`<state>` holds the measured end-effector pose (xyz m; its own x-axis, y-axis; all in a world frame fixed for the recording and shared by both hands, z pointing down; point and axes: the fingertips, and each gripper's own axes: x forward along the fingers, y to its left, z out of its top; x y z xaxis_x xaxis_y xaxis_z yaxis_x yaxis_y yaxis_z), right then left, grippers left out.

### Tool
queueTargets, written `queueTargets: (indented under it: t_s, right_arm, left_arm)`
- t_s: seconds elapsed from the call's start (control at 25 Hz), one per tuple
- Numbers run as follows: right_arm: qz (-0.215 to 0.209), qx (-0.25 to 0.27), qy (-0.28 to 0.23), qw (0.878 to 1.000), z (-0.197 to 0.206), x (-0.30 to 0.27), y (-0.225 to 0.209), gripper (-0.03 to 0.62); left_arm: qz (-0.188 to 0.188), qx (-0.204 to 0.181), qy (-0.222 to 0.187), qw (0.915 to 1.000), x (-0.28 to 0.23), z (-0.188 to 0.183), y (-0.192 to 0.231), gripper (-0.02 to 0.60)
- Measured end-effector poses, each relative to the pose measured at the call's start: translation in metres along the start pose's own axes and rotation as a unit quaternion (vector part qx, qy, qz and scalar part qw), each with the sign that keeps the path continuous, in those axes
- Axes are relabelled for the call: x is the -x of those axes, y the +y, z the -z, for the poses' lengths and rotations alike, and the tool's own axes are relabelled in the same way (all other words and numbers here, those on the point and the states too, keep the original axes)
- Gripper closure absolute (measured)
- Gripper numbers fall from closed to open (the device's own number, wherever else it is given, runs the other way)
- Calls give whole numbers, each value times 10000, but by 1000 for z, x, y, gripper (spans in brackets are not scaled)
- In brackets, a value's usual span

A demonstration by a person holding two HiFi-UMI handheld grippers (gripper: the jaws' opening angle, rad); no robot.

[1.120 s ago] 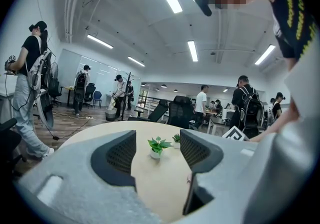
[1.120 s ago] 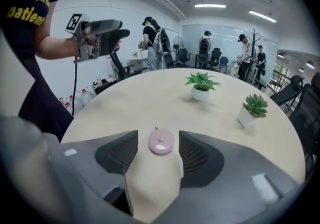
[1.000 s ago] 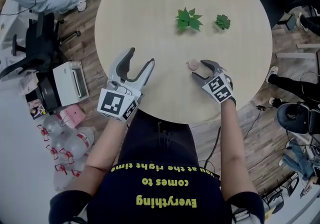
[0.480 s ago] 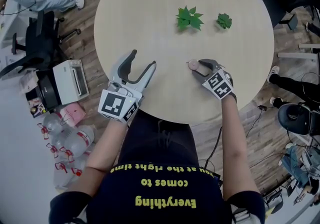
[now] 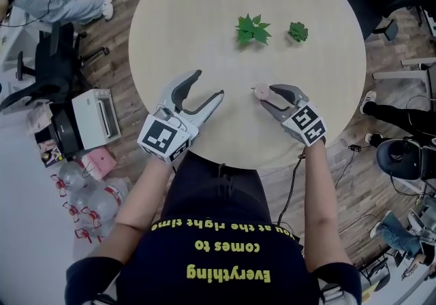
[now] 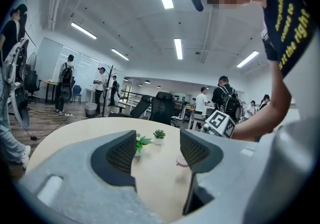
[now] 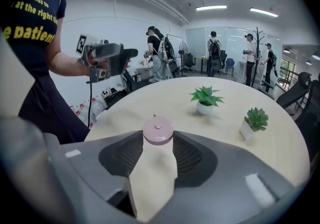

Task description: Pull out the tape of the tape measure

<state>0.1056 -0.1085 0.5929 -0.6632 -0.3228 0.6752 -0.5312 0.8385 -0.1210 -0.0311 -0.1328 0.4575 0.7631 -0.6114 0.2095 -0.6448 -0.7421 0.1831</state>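
A small round pink tape measure (image 5: 261, 90) sits between the tips of my right gripper (image 5: 267, 94), just above the round beige table (image 5: 204, 11). In the right gripper view the pink disc (image 7: 158, 130) is pinched between both pads; these jaws have just been closing on it. No tape is visibly drawn out. My left gripper (image 5: 208, 86) hovers over the table's near edge, to the left of the tape measure, open with nothing between its fingers. In the left gripper view, the left gripper (image 6: 157, 148) points across the table, and the pink tape measure (image 6: 181, 162) shows low beside its right finger.
Two small potted plants (image 5: 252, 28) (image 5: 297, 31) stand at the table's far side. On the floor to the left are a white printer (image 5: 95, 116) and several water bottles (image 5: 75, 188). Office chairs and people surround the table.
My right gripper's jaws have narrowed onto the pink tape measure and risen a little with it. My left gripper has shifted right, further over the table.
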Motion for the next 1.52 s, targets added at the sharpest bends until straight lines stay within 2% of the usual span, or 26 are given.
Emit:
queueTargets:
  t_s: [0.16, 0.28, 0.4, 0.52, 0.64, 0.96, 1.12, 1.52]
  right_arm:
    - [-158, 27, -509, 9986, -44, 33, 16, 396]
    - [-353, 207, -757, 9963, -75, 57, 30, 395]
    - [-620, 490, -846, 9933, -102, 77, 45, 395]
    - [-858, 842, -819, 9894, -121, 93, 60, 395]
    - [-951, 1245, -761, 9847, -135, 105, 69, 395]
    - [-1296, 1703, -727, 9741, -148, 119, 92, 396]
    - [-1387, 1728, -741, 9723, -152, 120, 96, 396]
    - [-1326, 1699, -918, 9722, -160, 116, 98, 387]
  left_arm:
    - [590, -110, -33, 9982, -8, -11, -20, 310]
    - [1223, -216, -46, 9923, -15, -20, -43, 310]
    - [1885, -376, -98, 9813, -18, -31, -67, 310]
    - [2525, -542, -57, 9661, -17, -36, -91, 310]
    - [2922, -647, -60, 9541, -17, -42, -105, 310]
    - [3415, -805, -111, 9364, -10, -54, -123, 317]
    - [3498, -752, -142, 9337, -4, -59, -125, 358]
    - [3513, -708, -127, 9335, 0, -62, -117, 365]
